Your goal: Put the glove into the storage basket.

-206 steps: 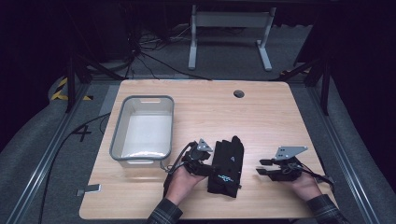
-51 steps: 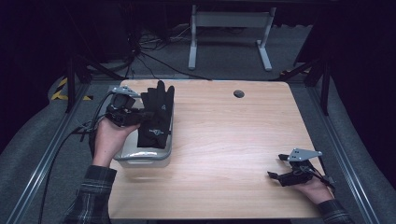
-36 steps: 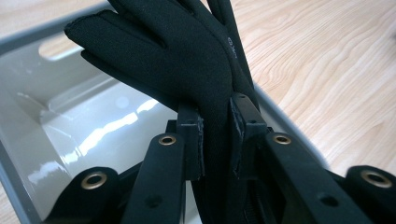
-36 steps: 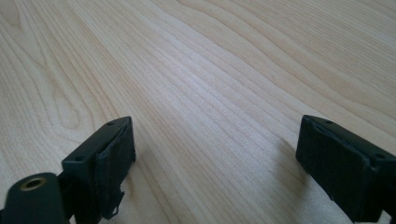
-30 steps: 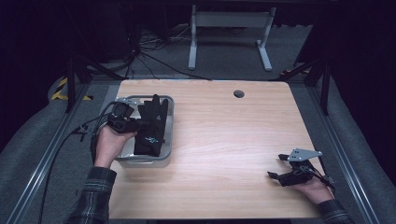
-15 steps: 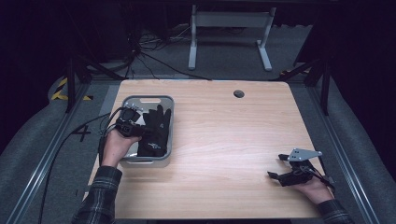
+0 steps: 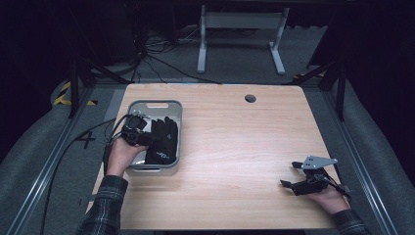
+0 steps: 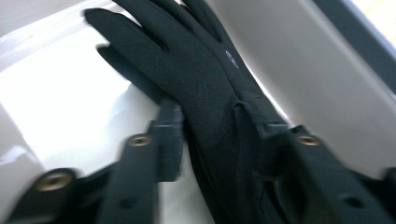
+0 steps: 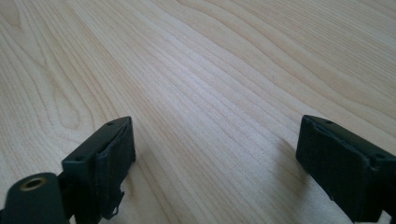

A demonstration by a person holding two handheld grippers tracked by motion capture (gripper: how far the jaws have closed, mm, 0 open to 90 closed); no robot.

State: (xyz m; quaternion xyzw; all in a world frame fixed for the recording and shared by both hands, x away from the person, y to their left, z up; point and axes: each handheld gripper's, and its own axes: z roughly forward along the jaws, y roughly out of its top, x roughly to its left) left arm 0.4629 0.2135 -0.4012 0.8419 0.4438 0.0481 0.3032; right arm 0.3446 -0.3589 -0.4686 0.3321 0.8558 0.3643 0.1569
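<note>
A pair of black gloves (image 7: 162, 139) lies in the grey plastic bin (image 7: 155, 103) at the table's left, fingers pointing to the far end. My left gripper (image 7: 148, 139) reaches into the bin from its left side. In the left gripper view the gloves (image 8: 201, 79) run between the two jaws of the left gripper (image 8: 219, 140), which have just been opening and now stand loose around the cuff, resting on the white bin floor (image 8: 70, 102). My right gripper (image 7: 289, 175) rests open near the table's front right; the right gripper (image 9: 212, 144) has only bare wood between its jaws.
The wooden table (image 7: 244, 142) has a round cable hole (image 7: 250, 98) at the back. A cable (image 7: 78, 142) trails from the left gripper off the table's left edge. A white metal stand (image 7: 240, 22) is on the floor behind.
My left hand has sunk with the gloves from above the bin down into it, and the gloves now lie on the bin floor. The right hand has kept still.
</note>
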